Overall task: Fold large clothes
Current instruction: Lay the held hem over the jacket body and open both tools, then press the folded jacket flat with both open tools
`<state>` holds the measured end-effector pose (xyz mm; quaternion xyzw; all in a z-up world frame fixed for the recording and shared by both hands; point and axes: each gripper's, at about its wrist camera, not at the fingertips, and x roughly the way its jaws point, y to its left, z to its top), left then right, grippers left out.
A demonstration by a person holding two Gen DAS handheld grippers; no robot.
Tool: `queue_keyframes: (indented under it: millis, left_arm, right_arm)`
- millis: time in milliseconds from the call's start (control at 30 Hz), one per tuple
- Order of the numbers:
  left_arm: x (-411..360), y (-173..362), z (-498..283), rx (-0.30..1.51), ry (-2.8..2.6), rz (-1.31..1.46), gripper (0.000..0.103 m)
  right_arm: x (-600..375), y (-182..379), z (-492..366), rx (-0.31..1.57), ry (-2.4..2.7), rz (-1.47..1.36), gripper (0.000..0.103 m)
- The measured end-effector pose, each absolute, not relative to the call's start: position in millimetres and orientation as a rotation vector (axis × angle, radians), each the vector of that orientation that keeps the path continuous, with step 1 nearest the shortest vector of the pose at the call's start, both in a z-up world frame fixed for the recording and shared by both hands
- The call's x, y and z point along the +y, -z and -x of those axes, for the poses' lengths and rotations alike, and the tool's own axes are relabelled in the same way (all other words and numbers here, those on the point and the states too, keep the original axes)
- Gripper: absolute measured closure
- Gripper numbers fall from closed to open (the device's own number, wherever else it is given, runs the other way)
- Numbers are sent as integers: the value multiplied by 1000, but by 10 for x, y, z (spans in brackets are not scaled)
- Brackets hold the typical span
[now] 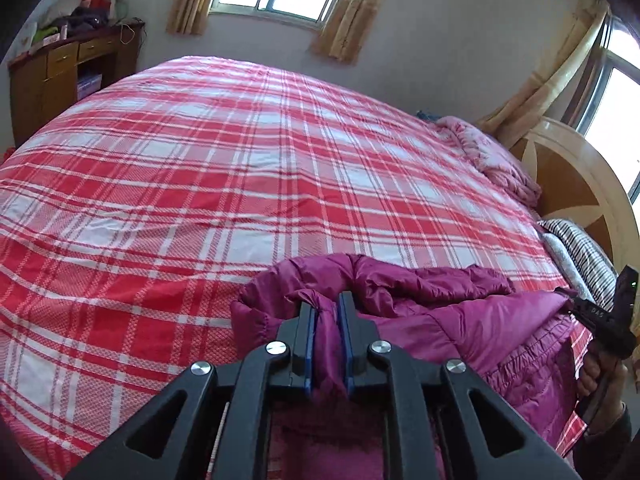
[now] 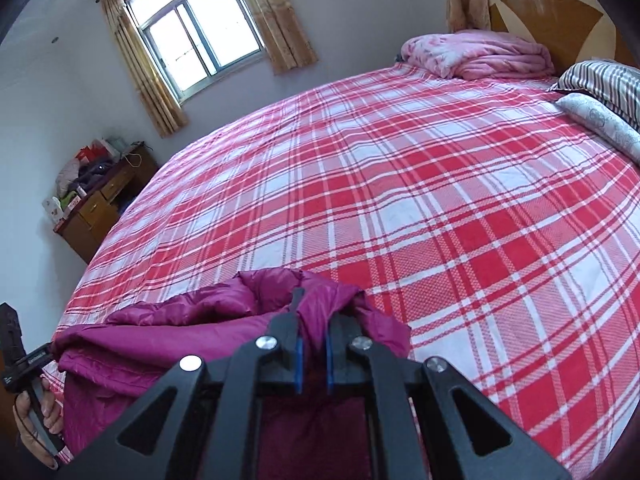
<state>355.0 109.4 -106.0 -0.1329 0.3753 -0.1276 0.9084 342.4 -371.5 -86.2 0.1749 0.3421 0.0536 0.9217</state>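
A magenta padded jacket (image 1: 460, 312) hangs between my two grippers over the near edge of a bed with a red and white plaid sheet (image 1: 240, 168). My left gripper (image 1: 327, 302) is shut on a bunched edge of the jacket. My right gripper (image 2: 316, 312) is shut on another edge of the jacket (image 2: 180, 332). The right gripper also shows at the right edge of the left wrist view (image 1: 600, 316), and the left gripper at the left edge of the right wrist view (image 2: 24, 364). The jacket's lower part is hidden behind the grippers.
A folded pink quilt (image 2: 480, 54) and striped pillows (image 2: 600, 76) lie by the wooden headboard (image 1: 580, 184). A wooden desk (image 1: 60, 76) with clutter stands past the bed's foot. Curtained windows (image 2: 200, 28) are in the far wall.
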Motion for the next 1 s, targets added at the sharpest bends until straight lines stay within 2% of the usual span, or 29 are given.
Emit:
queue_keyframes:
  millis: [167,200,233,300,433,467,500,533,567,600,767,833,900,1000]
  left_arm:
    - [1154,922,-3508,730,222,254,82]
    - [1142,886,-3494,715,173,218,72]
    - [1137,865,-3494,696,126,186,51]
    - [1160,773,-3410,626,34,147,28]
    - [1031,606,-3212,544,8,114,25]
    - [942,587,-3171,533,20,94,25]
    - [829,578,-3128,522,32,62,25]
    - [660,575,-3076,511,45,9,25]
    - [542,591,-3043,505,60,-20,24]
    - [433,619,-3017,504,80,-45,24]
    - [18,839,-3027,544,123,-137,24]
    - [-69,937,-3114,568,124,-154,24]
    - [-123,1031,-3235,594,89,-171,24]
    - [-90,1175,-3475,665,37,-155,24]
  right_arm:
    - [-3675,938,-3539,712,-90,-337,91]
    - [-3662,946,-3564,713,-82,-329,91]
    - [-3654,952,-3587,718,-79,-325,90]
    - [-3626,952,-3637,731,-73,-311,89]
    - [-3567,883,-3683,742,-57,-289,77]
    - [-3551,849,-3666,733,-61,-292,67]
    - [-3532,808,-3643,721,-74,-298,42]
    - [-3506,767,-3611,702,-74,-299,27]
    - [-3477,684,-3535,652,-54,-293,4]
    - [-3440,611,-3476,611,-41,-285,1]
    - [-3067,309,-3184,585,-102,-197,4]
    - [-2782,366,-3098,617,-174,-140,12]
    - [-2486,520,-3081,660,-199,-58,27]
    - [-2251,816,-3212,714,-205,-9,35]
